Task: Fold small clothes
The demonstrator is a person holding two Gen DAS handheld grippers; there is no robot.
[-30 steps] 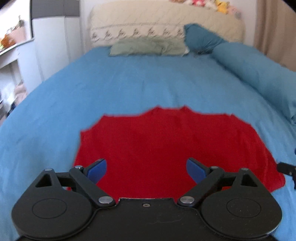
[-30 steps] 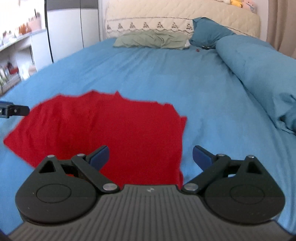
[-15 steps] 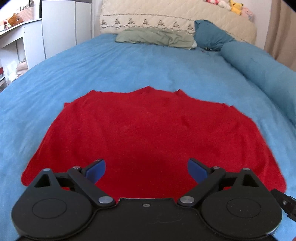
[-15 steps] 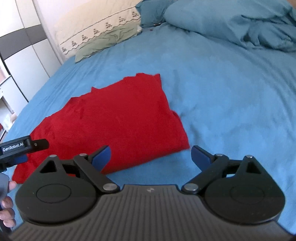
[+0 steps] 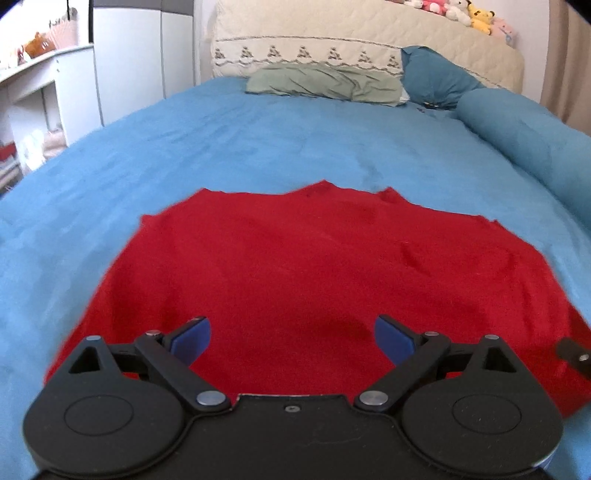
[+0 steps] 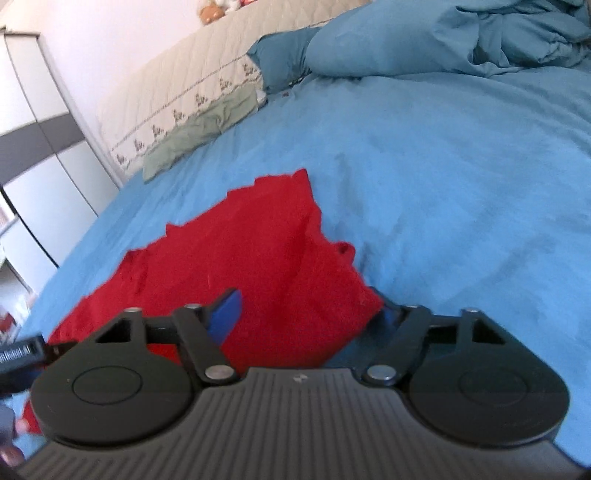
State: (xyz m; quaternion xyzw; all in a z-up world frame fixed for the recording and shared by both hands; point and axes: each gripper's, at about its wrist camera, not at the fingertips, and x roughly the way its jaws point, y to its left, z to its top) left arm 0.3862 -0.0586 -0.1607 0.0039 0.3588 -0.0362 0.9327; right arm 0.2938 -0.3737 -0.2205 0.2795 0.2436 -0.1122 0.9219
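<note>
- L side of my left-cam view: white cupboard [image 5: 129,55] + shelves [image 5: 40,92] w/ bits on them, too blurry to name
- Blue bedsheet [image 5: 258,140] covers the whole bed; green pillow [image 5: 325,83] lies at the far end against the cream headboard [image 5: 369,40], soft toys [image 5: 461,11] sit on top of it
- Red garment [image 5: 314,266] lies flat on the sheet, spread wide, near end of the bed, directly ahead of me
- Left gripper [image 5: 291,336]: jaws spread wide, blue pads over the garment's near edge w/ nothing between them, not pinching; can't tell if the tips touch the cloth
- Right gripper [image 6: 306,310]: view is rolled; jaws have just been closing in, garment's near R corner [image 6: 354,306] sits between them. One blue pad [image 6: 225,314] lies over the red cloth, the other is hidden behind the corner, so I can't tell if it's actually pinched yet
- Far R: rolled blue duvet [image 5: 535,147] along the bed's edge, darker blue pillow [image 5: 436,77] by the headboard
</note>
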